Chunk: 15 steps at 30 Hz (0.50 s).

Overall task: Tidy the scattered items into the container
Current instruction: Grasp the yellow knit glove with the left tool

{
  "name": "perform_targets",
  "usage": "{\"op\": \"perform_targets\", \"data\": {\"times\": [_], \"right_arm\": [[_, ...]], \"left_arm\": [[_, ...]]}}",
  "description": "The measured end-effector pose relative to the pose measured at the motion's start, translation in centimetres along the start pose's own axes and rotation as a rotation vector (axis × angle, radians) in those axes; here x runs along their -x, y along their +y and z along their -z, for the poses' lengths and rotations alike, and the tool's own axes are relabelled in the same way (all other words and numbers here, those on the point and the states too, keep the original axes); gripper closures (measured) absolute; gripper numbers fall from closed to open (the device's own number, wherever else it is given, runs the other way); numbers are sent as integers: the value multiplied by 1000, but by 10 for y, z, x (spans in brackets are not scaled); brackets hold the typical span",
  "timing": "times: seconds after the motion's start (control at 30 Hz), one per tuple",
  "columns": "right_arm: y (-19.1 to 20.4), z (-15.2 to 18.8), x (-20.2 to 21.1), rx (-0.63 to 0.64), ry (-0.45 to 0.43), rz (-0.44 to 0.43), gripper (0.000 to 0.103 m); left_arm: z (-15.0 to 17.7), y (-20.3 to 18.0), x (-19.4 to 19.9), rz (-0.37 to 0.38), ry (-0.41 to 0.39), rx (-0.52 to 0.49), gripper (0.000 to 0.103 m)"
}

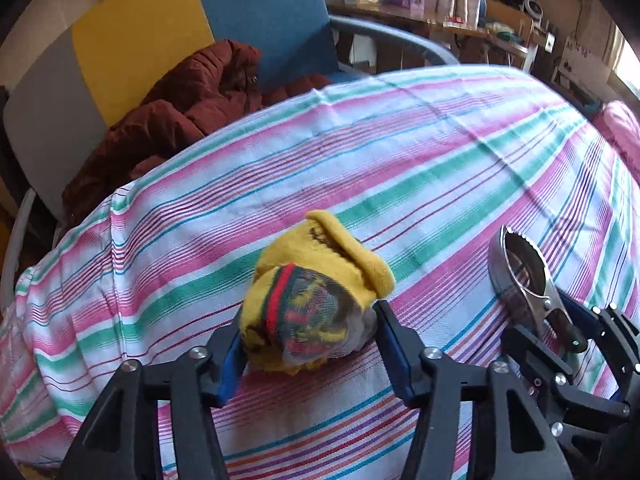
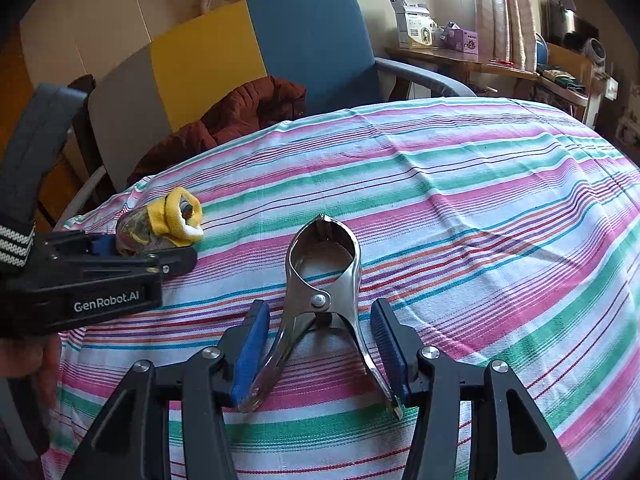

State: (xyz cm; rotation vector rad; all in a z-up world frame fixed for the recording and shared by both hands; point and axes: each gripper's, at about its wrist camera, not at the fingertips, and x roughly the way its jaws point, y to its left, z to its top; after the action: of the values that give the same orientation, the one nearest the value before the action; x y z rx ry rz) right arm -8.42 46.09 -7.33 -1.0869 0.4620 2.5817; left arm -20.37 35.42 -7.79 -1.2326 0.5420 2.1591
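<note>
While your two grippers sit low over the striped tablecloth (image 2: pixel 460 184):
Sock: yellow rolled sock (image 1: pixel 316 300), red-green stripe, near left on the cloth.
Left gripper (image 1: pixel 310 344): your pads press the sock's sides, gripping it.
Clip: shiny metal clamp (image 2: pixel 320 300), lying flat.
Right gripper (image 2: pixel 320 356): spread, straddling its handles.
Writing: "GenRobot.AI".

My grippers (image 2: pixel 316 352) are black with blue pads (image 2: pixel 250 350), silver screws, white "GenRobot.AI" lettering at nine o'clock, perhaps a striped strap.
</note>
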Motion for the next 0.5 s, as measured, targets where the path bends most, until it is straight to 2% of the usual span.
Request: {"op": "perform_targets", "data": {"times": [0.17,0.27,0.4,0.5], "right_arm": [[2,-1,-1,11,0,12,49],[1,-2,0,10,1,10,49],[3,-2,0,19,5,22,49],[4,-3,3,21,12,25,51]], "left_arm": [[12,3,12,13,2,27,61],[28,5,23,43,-8,86,61],[57,-6,41,42,-30,78,61],[81,-7,56,60,-53,114,61]]}}
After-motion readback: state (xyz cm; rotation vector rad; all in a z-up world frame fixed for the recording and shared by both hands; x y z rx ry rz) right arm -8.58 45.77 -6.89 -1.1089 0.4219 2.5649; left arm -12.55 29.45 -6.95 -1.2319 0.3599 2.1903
